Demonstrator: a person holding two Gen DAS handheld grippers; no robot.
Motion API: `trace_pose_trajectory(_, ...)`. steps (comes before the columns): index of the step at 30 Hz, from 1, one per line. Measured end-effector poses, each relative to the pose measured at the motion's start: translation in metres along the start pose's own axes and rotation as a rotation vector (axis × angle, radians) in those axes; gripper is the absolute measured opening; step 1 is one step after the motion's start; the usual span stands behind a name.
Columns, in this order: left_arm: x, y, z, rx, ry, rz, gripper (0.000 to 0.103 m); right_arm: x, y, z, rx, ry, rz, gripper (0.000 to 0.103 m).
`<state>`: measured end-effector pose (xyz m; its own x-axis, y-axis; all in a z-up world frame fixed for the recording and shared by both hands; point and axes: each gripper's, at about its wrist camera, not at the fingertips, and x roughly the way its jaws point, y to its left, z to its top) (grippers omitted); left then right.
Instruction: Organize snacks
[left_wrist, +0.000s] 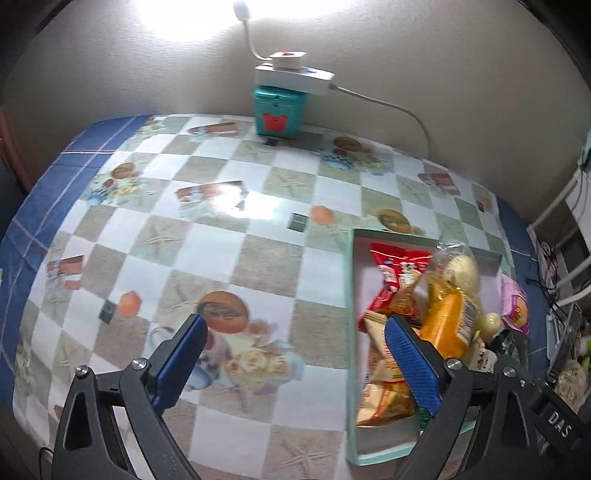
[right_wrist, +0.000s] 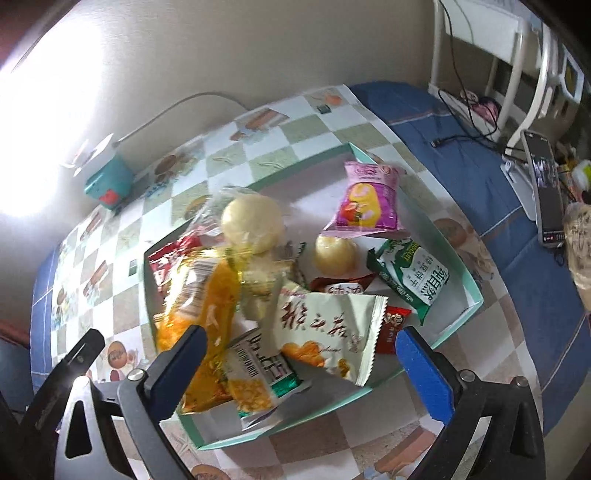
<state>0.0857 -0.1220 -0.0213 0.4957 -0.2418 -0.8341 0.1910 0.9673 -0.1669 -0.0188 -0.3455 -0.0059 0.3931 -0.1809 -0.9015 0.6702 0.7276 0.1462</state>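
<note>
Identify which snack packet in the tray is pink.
The pink packet at the far side of the mint-green tray, leaning on its rim. It is the only pink one; the other packets are orange, red, cream, or green and white.

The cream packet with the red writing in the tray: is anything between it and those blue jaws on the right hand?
Nothing visible. The cream packet lies on top of the pile in the mint-green tray, uncovered, and the right gripper hangs above it with jaws wide open and empty. An orange snack bag lies beside it, near one jaw.
</note>
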Motion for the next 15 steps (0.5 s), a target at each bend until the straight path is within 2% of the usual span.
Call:
trace_pose_trajectory(9,-0.023,0.016,-0.018,0.054,0.017,0.073,0.097,-0.016,0.017,-0.034,-0.085,-0.019,0.001,0.103)
trace_pose_trajectory(15,-0.054,0.03,-0.047,0.092,-0.006,0.122,0.097,-0.029,0.026,-0.07,-0.155,-0.026,-0.003,0.103)
